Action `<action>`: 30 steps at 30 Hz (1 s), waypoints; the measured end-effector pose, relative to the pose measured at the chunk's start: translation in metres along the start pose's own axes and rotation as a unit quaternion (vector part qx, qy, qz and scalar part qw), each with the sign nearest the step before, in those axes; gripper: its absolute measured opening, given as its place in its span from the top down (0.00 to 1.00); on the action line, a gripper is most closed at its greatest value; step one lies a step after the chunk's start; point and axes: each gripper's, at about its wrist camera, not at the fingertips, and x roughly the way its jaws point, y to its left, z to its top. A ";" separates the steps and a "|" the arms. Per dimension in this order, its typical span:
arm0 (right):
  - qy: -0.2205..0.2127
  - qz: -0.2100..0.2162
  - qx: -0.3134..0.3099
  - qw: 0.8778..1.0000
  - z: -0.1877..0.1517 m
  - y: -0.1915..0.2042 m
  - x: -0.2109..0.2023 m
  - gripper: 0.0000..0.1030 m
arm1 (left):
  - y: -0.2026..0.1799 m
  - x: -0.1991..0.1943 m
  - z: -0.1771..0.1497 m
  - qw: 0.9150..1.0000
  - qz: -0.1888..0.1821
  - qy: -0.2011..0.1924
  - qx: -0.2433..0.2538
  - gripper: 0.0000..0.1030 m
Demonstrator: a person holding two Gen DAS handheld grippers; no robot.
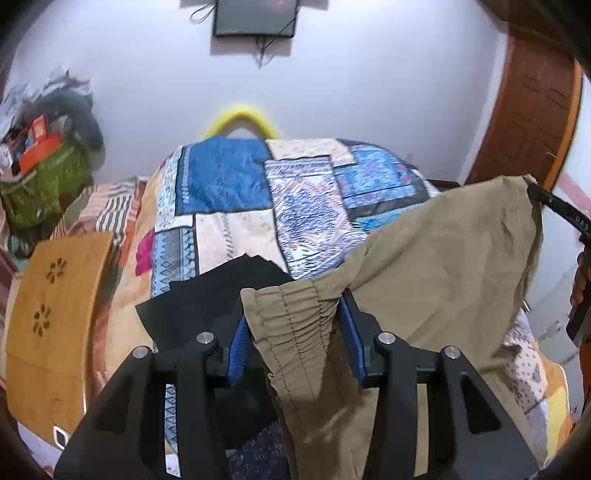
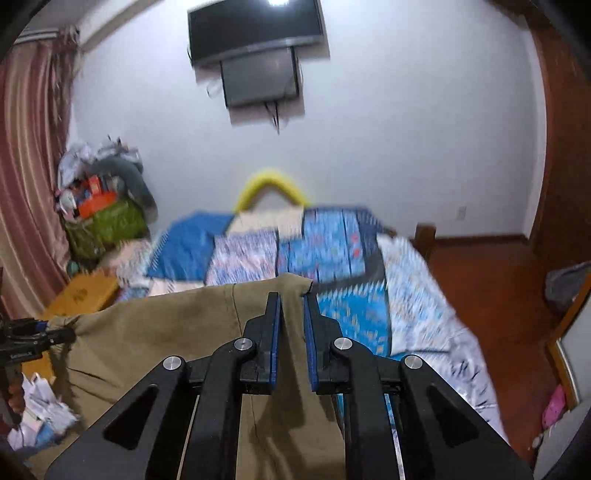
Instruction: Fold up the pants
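Only from the left wrist: black cloth [image 1: 207, 295] beyond both grippers [image 1: 295, 317] [image 2: 292, 310] clamped on khaki pants [image 1: 436, 258].

Patchwork bedspread [image 1: 229, 192], wall-mounted television [image 2: 255, 33] (screen dark), wooden door [image 1: 532, 114].

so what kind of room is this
Most likely a home bedroom: a bed under a patchwork quilt, a wall-mounted TV, a curtain. Both grippers hold khaki pants above the bed.
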 end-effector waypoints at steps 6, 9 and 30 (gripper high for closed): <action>-0.011 0.009 -0.010 1.000 -0.015 0.012 -0.058 0.90 | -0.015 -0.037 -0.026 1.000 -0.010 -0.003 0.017 0.57; -0.009 0.009 -0.005 1.000 -0.037 0.015 -0.085 0.90 | -0.018 -0.054 -0.045 1.000 -0.020 -0.001 0.021 0.57; 0.130 0.016 0.058 0.990 -0.201 0.031 -0.162 0.89 | -0.031 -0.080 -0.186 0.992 0.010 0.096 0.082 0.56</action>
